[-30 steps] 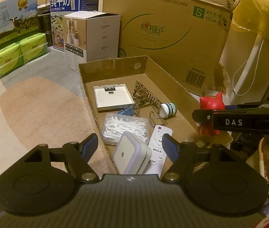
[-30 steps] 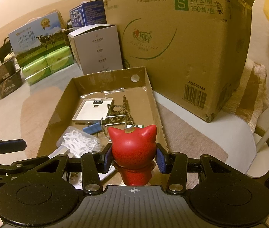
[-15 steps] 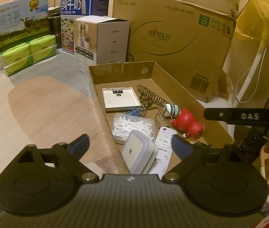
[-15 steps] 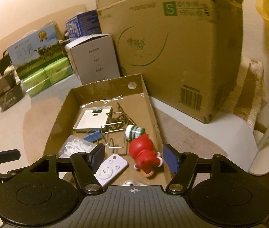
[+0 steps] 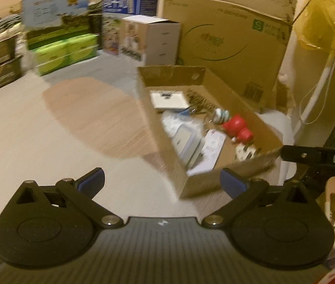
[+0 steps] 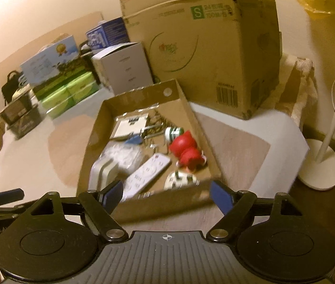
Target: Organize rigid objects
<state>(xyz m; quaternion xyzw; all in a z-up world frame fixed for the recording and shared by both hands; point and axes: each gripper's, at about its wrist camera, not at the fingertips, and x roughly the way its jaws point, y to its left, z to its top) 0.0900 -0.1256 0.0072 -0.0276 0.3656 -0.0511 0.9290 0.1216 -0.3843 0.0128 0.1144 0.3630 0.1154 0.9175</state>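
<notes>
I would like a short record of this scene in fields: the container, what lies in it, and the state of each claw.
container: shallow cardboard tray
red figurine: lying on its side in the tray
white remote: lying flat in the tray, left of the figurine
left claw: open, empty
right claw: open, empty, before the tray's near wall

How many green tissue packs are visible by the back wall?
4, stacked two by two: in the right wrist view upper left, upper right, lower left, lower right, under the milk carton. More may sit hidden behind.
</notes>
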